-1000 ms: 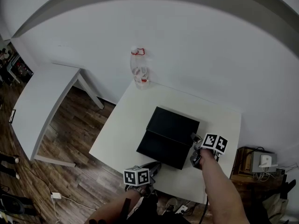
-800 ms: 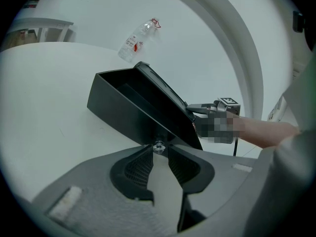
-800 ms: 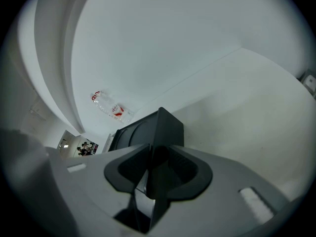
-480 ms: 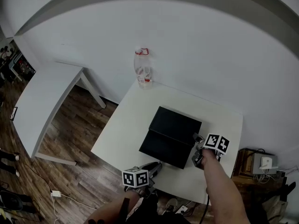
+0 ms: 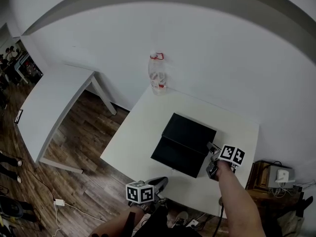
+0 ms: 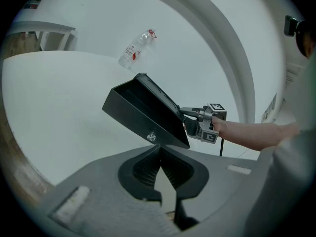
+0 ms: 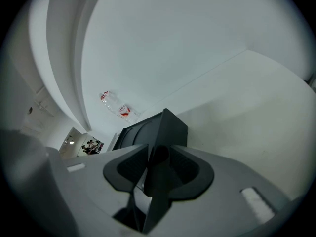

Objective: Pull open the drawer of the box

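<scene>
**Drawer** (image 6: 140, 117) juts partly from near side of box (image 5: 193, 131) on surface (image 5: 133, 137). Left gripper (image 6: 159, 151) jaws, just closed empty, face its knob (image 6: 151, 136). Right gripper (image 7: 157, 154) jaws, just widened, straddle box wall. Pulling further likely needs knob pinched, box braced.

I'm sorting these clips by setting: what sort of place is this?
Probably a sparse office or lab-style workroom. A plain square white table stands against a bare white wall, a second long white table stands nearby, and the floor is brown wood planks.
</scene>
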Motion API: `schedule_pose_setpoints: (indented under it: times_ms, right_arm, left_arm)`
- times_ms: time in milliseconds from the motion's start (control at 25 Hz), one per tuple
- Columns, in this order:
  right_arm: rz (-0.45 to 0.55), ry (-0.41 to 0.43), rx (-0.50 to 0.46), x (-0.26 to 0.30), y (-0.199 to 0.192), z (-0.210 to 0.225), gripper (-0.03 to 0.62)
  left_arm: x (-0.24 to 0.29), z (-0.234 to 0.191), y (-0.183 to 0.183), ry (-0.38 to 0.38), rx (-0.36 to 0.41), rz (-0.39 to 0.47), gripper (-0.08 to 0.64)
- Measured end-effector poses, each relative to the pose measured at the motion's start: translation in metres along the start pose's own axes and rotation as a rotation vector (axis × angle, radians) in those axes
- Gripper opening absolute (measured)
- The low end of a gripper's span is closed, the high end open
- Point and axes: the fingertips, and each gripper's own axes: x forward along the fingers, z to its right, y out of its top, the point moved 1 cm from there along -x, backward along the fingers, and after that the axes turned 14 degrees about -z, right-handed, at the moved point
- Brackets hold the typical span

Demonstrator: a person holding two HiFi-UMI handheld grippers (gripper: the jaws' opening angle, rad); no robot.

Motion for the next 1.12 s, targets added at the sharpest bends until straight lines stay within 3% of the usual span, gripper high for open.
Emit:
schedule_pose_setpoints:
  times_ms: [240, 360, 400, 480, 760, 1120]
  right_arm:
    - [0.032, -0.003, -0.019, -0.024, -0.009, 0.002, 0.133]
    - [0.033, 0.028, -0.073, -0.044, -0.017, -0.002, 0.105]
    - [0.028, 0.046, -0.100, -0.050, -0.021, -0.006, 0.065]
    - [0.012, 0.104, -0.156, -0.065, -0.034, -0.017, 0.002]
    - [-0.045, 0.335, -0.232, -0.119, -0.101, -0.045, 0.003]
    - [-0.096, 0.585, -0.272, -0.202, -0.206, -0.080, 0.003]
  left_arm:
    - [-0.011, 0.018, -0.020, -0.041, 0.006, 0.009, 0.000]
    - [-0.015, 0.033, -0.031, -0.064, 0.019, 0.012, 0.000]
    - [-0.017, 0.039, -0.035, -0.074, 0.023, 0.013, 0.000]
    - [-0.020, 0.051, -0.043, -0.094, 0.028, 0.017, 0.000]
    - [-0.027, 0.093, -0.074, -0.169, 0.028, 0.023, 0.000]
    - [-0.052, 0.168, -0.107, -0.351, 0.050, 0.052, 0.000]
